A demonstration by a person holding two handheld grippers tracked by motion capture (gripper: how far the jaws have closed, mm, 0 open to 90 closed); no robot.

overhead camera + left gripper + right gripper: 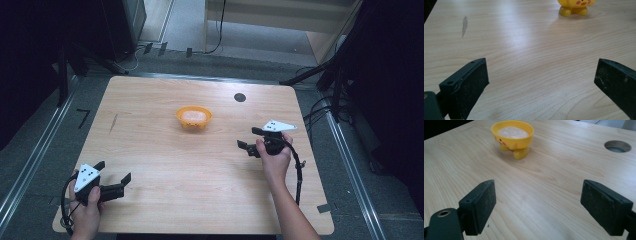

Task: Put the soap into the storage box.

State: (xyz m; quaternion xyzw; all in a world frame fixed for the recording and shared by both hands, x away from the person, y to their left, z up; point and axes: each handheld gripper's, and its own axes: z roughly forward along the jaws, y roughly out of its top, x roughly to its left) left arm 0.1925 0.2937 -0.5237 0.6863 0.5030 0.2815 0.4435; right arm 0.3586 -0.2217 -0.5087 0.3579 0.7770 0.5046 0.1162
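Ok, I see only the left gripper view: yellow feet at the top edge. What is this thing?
Observer: A yellow bowl on little feet, with a face on its side.
Operator: Is it empty?
Observer: No, something pale pinkish fills it.
Operator: Where is the right gripper?
Observer: The right gripper is at the table's right side, jaws open, pointing toward the bowl, holding nothing.

A pale wooden counter [165, 165] with a round hole [240, 97] near its far right corner stands on grey floor [45, 160]; dark surroundings flank it.
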